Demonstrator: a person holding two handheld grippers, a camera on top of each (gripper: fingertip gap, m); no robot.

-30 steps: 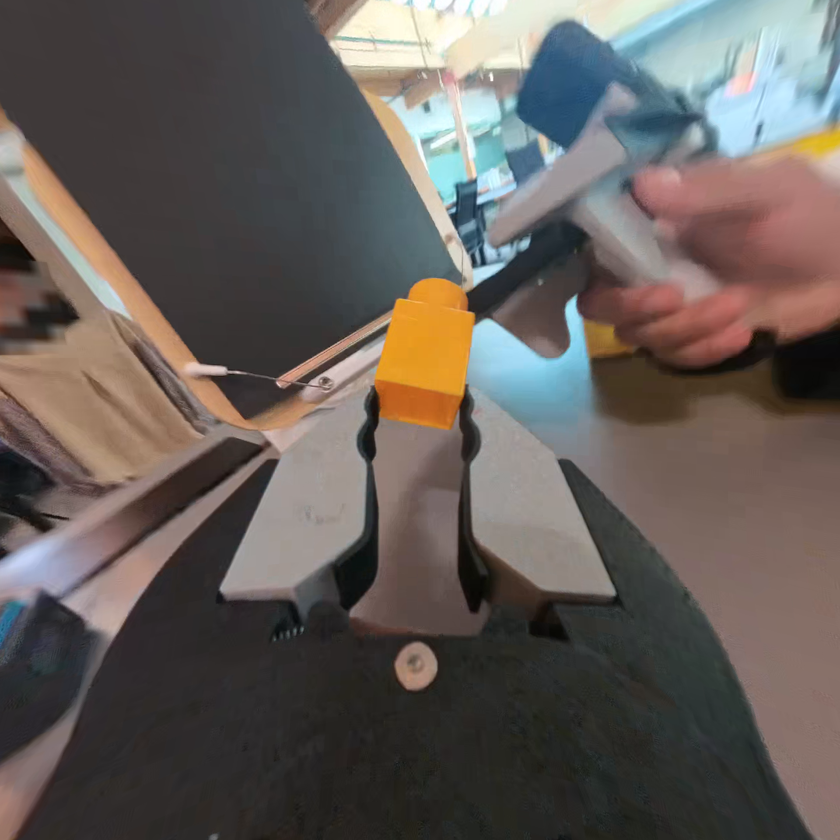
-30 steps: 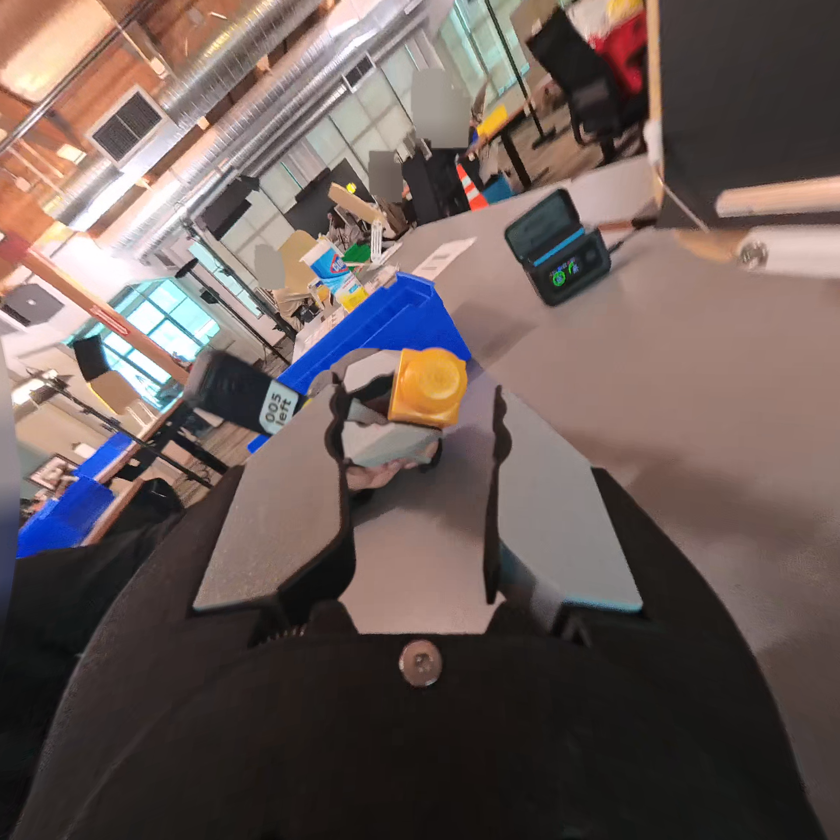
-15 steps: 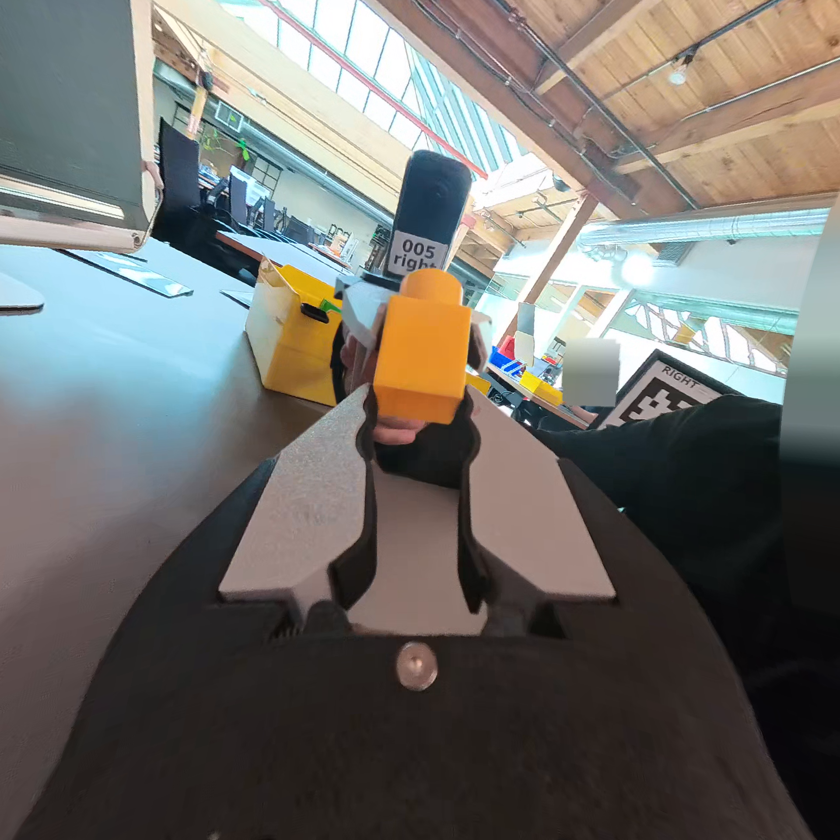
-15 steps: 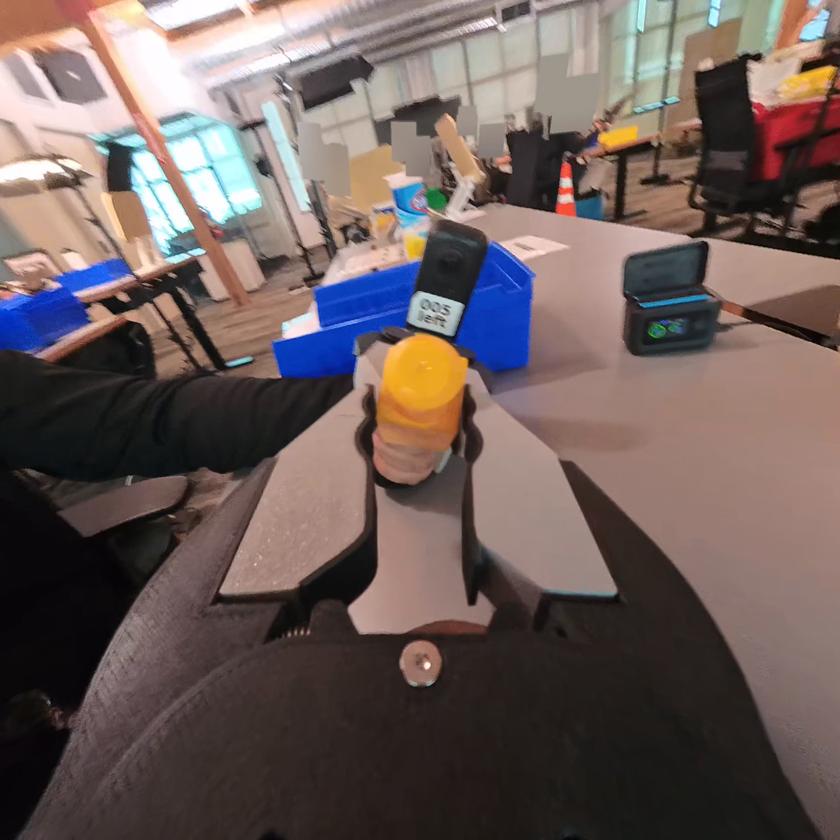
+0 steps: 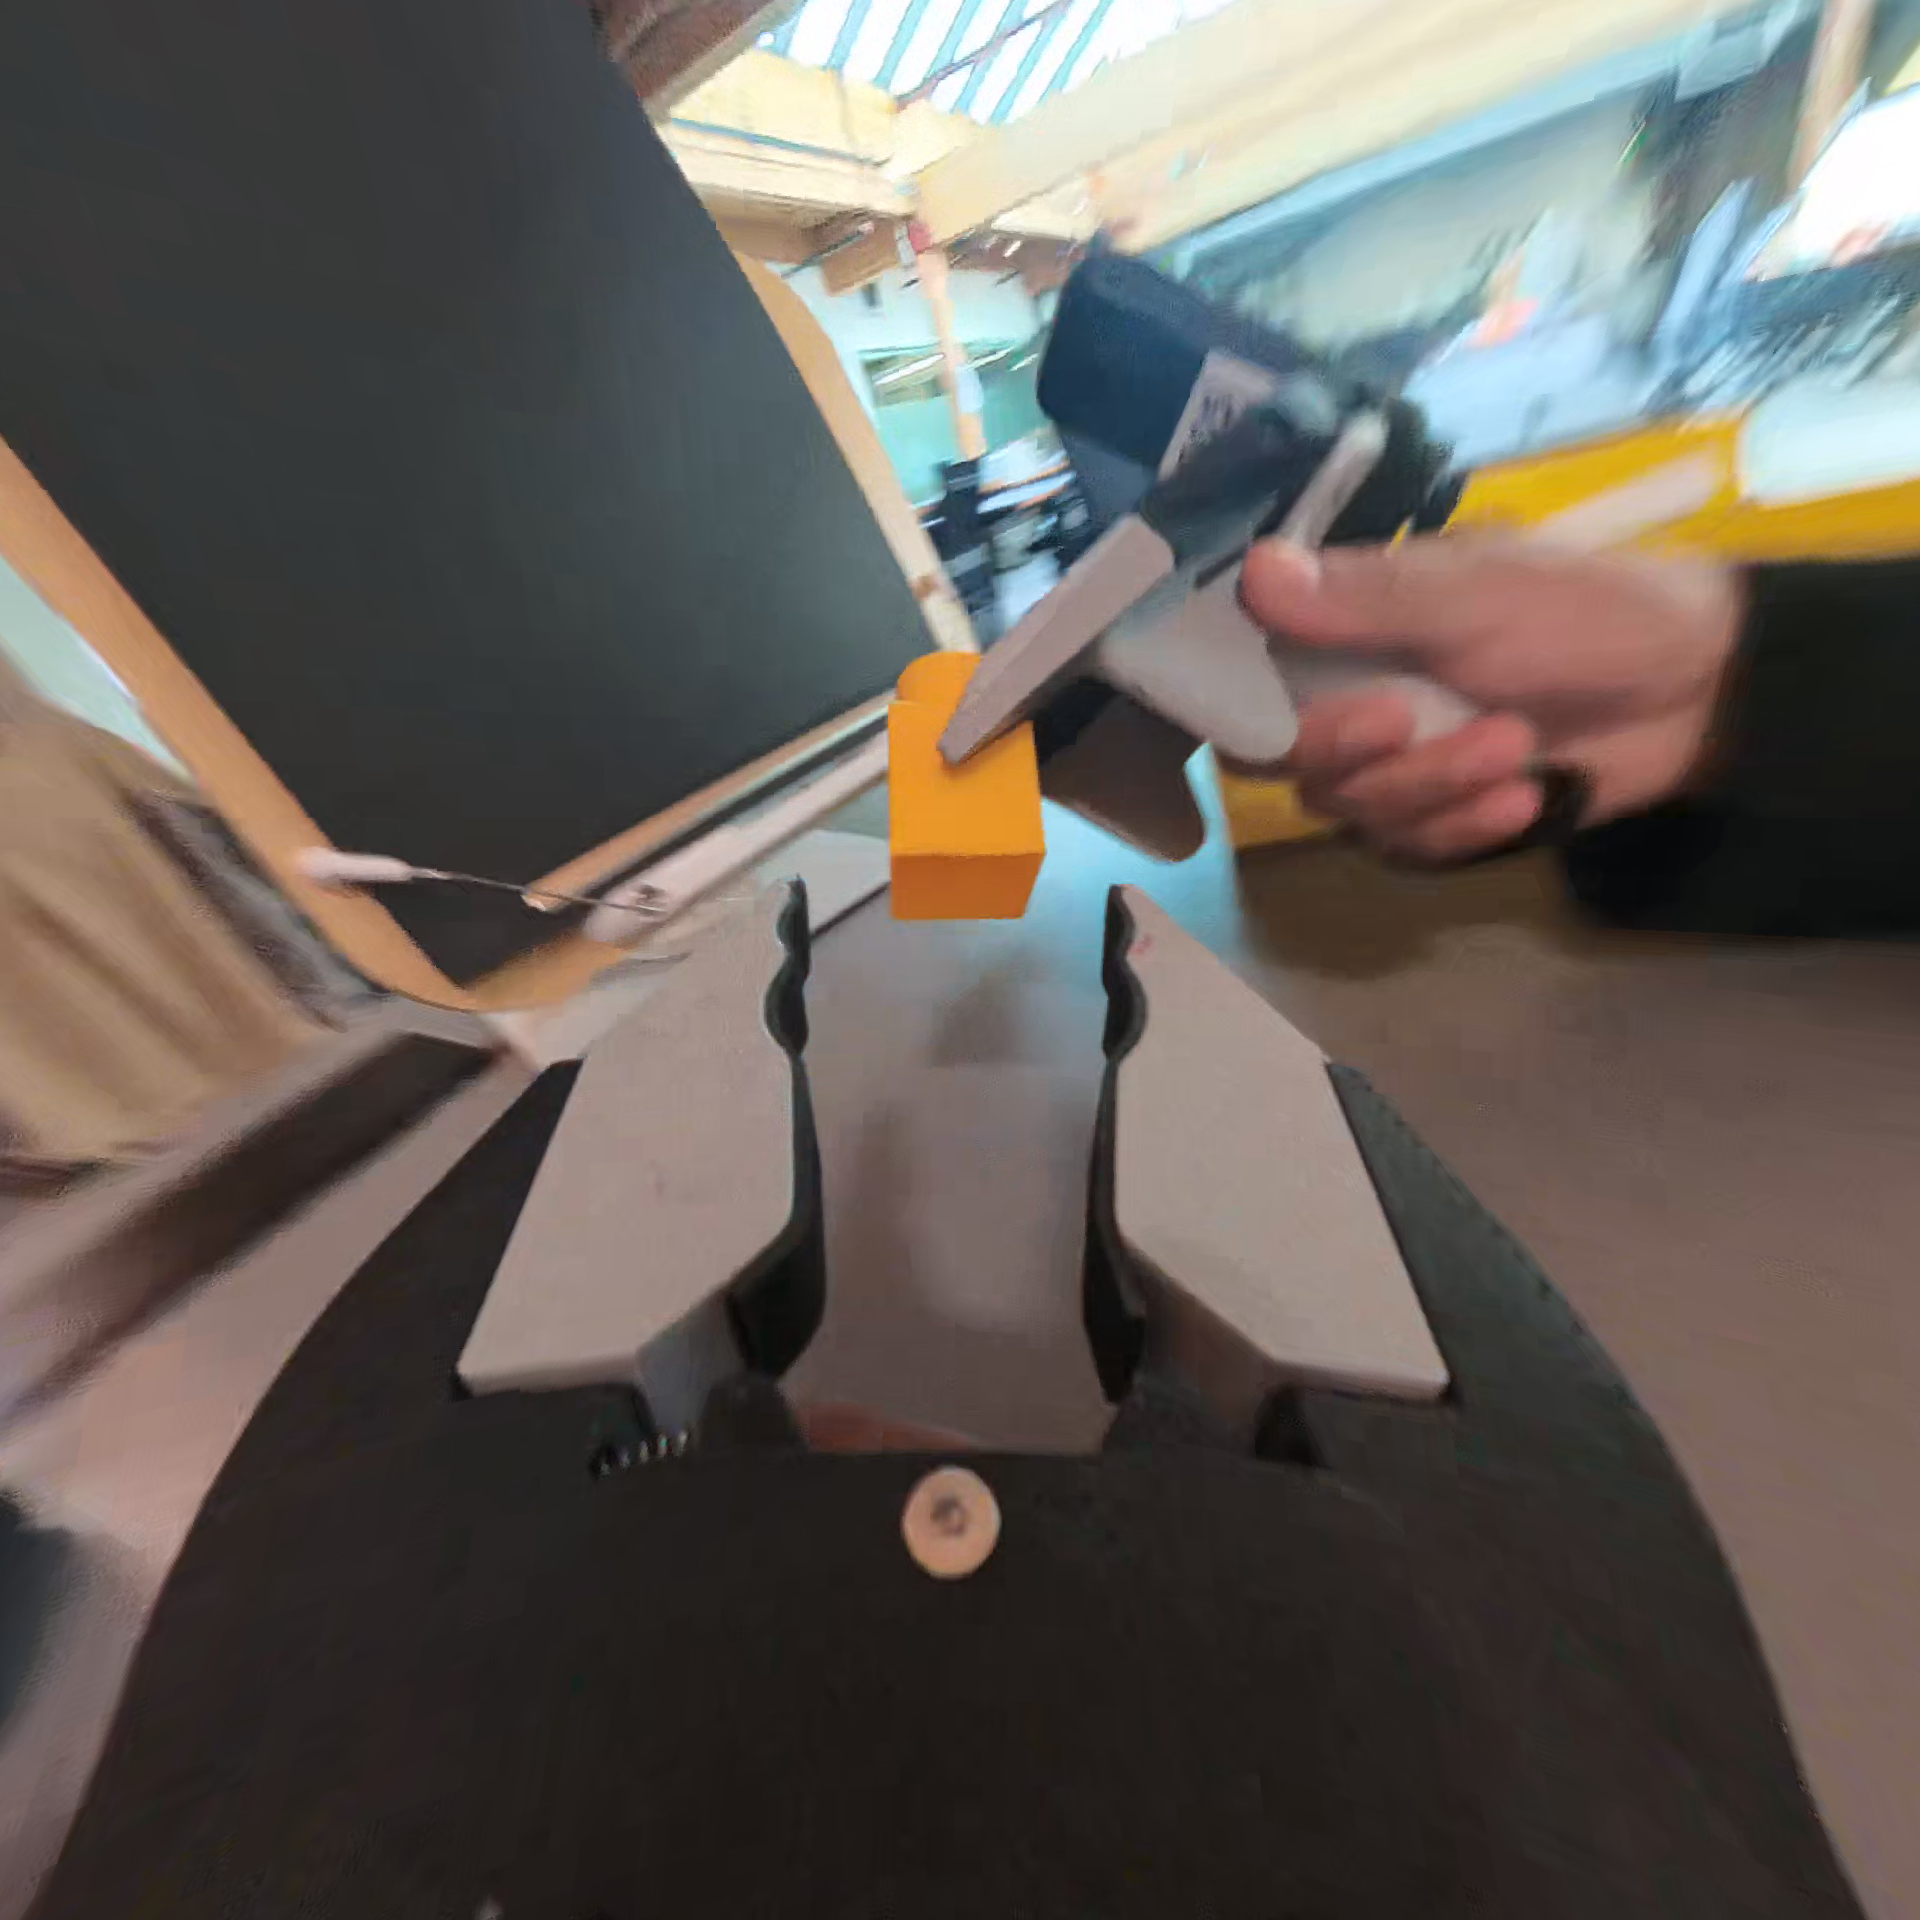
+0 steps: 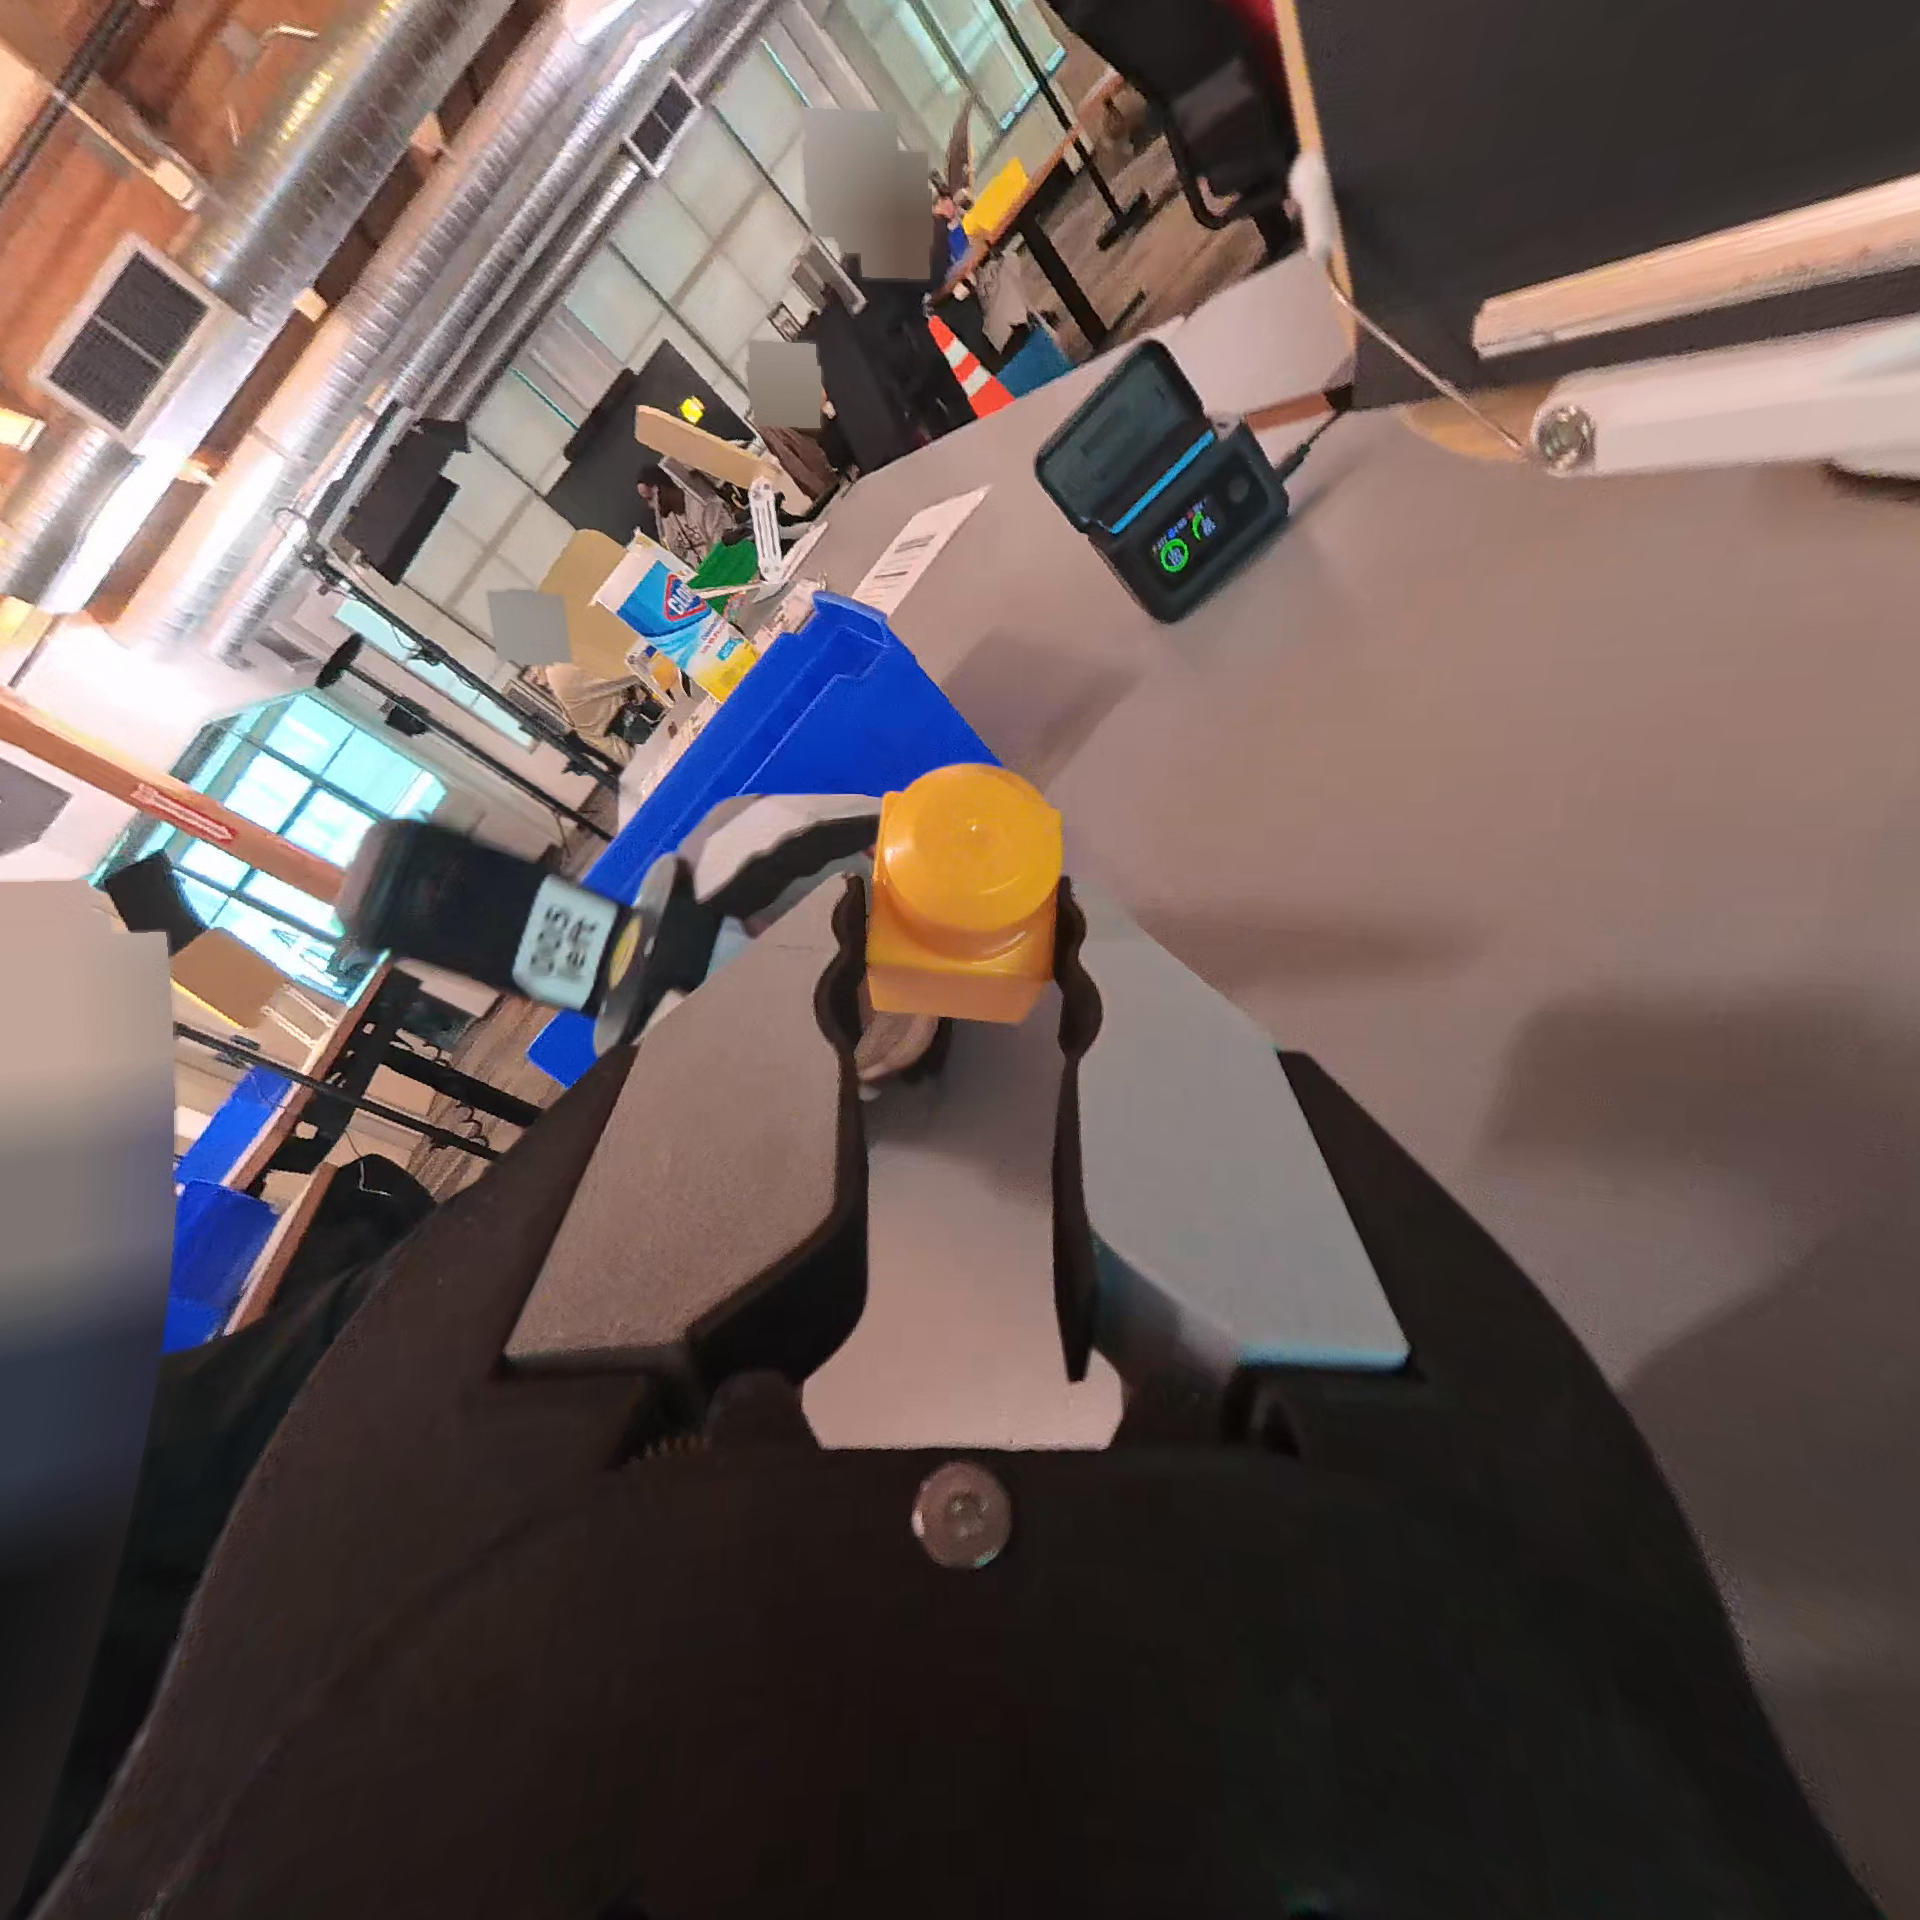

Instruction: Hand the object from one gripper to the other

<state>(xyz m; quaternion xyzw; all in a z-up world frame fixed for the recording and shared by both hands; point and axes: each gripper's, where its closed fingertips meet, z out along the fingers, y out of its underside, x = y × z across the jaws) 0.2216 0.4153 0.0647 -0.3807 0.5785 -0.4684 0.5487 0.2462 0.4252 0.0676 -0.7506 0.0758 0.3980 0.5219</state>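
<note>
Jaws of the left gripper (image 5: 951,940) are seen spread apart with nothing between them; bare grey table (image 5: 1558,1195) shows through the gap. The orange block (image 5: 961,831) is found just beyond the left fingertips, clear of both, slightly left of the gap's centre line, and above the table. It is pinched by the right gripper (image 6: 956,935), whose jaws are closed on the block's two side faces, as shown in the right wrist view. The block's long axis is judged to run roughly along the right gripper's fingers, round stud end (image 6: 971,836) pointing away from the right wrist camera; in the left wrist view the same axis is seen upright and tilted a little back. The right gripper enters the left view from the upper right, sloped down toward the block, and is held by a hand (image 5: 1475,686) wrapped round its handle, a dark sleeve behind it. The left gripper's body is seen at the left of the right view, blurred. The transfer is judged complete, the block being held on one side only. Farther out a blue bin (image 6: 821,748), a small dark case (image 6: 1164,499) with a lit display, and a black panel (image 5: 416,364) with a wooden edge are noted.
</note>
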